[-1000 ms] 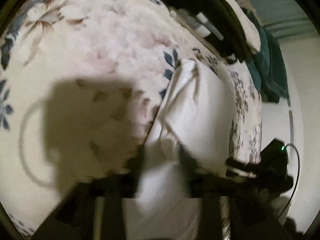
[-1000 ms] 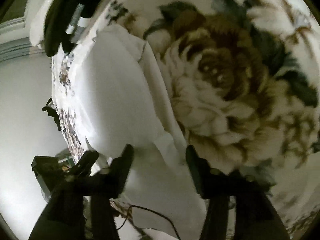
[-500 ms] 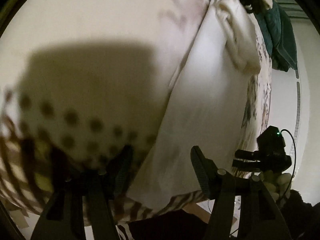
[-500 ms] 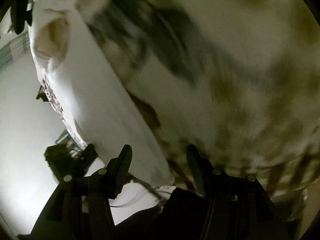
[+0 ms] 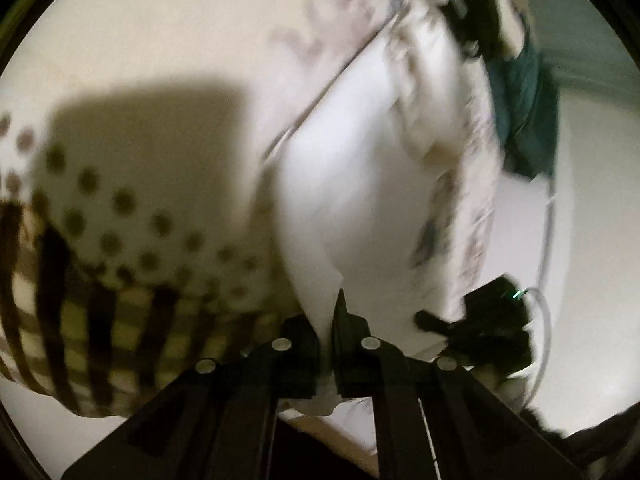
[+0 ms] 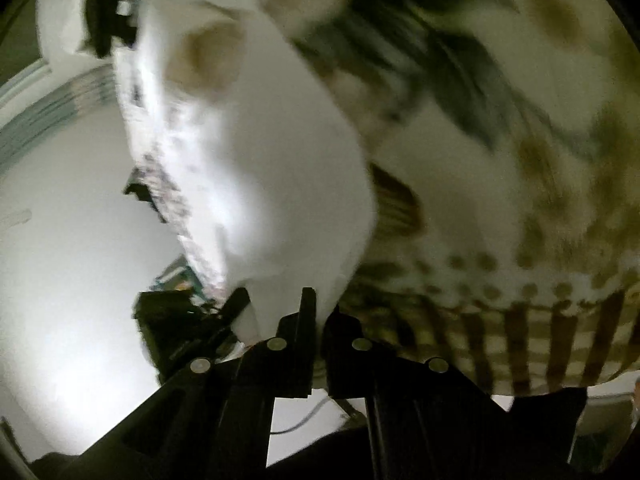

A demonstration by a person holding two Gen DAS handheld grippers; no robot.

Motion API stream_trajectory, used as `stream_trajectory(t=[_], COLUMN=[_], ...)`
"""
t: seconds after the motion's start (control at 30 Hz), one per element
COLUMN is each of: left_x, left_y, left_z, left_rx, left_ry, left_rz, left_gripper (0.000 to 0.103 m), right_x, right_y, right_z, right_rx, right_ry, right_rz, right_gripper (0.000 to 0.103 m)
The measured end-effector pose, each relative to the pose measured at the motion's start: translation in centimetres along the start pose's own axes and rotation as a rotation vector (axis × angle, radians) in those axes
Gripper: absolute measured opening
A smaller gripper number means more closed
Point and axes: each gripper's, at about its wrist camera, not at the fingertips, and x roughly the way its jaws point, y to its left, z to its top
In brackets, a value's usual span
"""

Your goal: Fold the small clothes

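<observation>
A white garment (image 5: 360, 200) lies on a floral bedspread (image 5: 160, 60) near the bed's edge. It also shows in the right wrist view (image 6: 272, 184). My left gripper (image 5: 326, 320) is shut on the near edge of the white garment. My right gripper (image 6: 316, 316) is shut on the same near edge at its other corner. Both views are blurred by motion. The right gripper shows in the left wrist view (image 5: 484, 328), and the left gripper shows in the right wrist view (image 6: 188, 320).
The bedspread has a dotted and checked border (image 5: 120, 280) hanging over the bed's edge, also in the right wrist view (image 6: 520, 320). Dark clothes (image 5: 476, 4) and a teal cloth (image 5: 528, 120) lie at the far end of the bed. A pale floor (image 6: 72, 280) lies beside the bed.
Both grippers went from open to shut on the garment's near edge. Both cameras have dropped to the bed's edge, and the view now shakes.
</observation>
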Motion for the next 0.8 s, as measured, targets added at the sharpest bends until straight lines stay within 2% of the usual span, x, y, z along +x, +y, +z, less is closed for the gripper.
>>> stream_trajectory(t=[0.17, 0.23, 0.27, 0.4, 0.47, 0.5, 0.53, 0.6, 0.67, 0.73, 0.8], left_x=[-2.1, -2.0, -1.7, -0.2, 0.2, -0.3, -0.6, -1.0, -0.8, 0.0, 1.9], left_y=[-6.4, -8.9, -10.3, -12.9, -13.6, -12.9, -12.8, -12.0, -11.4, -10.7, -10.3], left_z=[5.4, 8.4, 10.8, 18.6, 21.7, 22.5, 23.3, 23.9, 24.3, 24.2, 24.4], left_rx=[0.071, 0.122, 0.148, 0.172, 0.174, 0.171, 0.160, 0.147, 0.156, 0.174, 0.199], left_ry=[-0.124, -0.157, -0.181, -0.226, -0.264, -0.281, -0.308, -0.348, -0.349, -0.324, -0.267], left_rz=[-0.091, -0.101, -0.111, -0.123, -0.102, -0.110, -0.119, -0.099, -0.038, 0.030, 0.059], left_gripper=[0.003, 0.003, 0.003, 0.008, 0.030, 0.052, 0.062, 0.062, 0.062, 0.062, 0.062], right_x=[-3.3, -4.8, -5.7, -7.7, -8.1, -8.6, -9.3, -10.0, -10.6, -10.7, -9.9], right_y=[6.3, 9.4, 9.7, 13.7, 14.7, 15.2, 15.2, 15.2, 14.6, 13.0, 11.9], right_z=[3.7, 6.7, 8.1, 15.3, 18.6, 20.1, 20.8, 21.3, 21.5, 21.2, 21.4], right_rx=[-0.056, -0.098, -0.105, -0.116, -0.103, -0.097, -0.088, -0.075, -0.083, -0.097, -0.101], right_ry=[-0.098, -0.156, -0.174, -0.295, -0.313, -0.325, -0.352, -0.396, -0.395, -0.383, -0.360], right_rz=[0.085, 0.096, 0.104, 0.159, 0.217, 0.234, 0.244, 0.238, 0.196, 0.120, 0.085], right_gripper=[0.004, 0.004, 0.004, 0.005, 0.017, 0.045, 0.070, 0.073, 0.073, 0.073, 0.073])
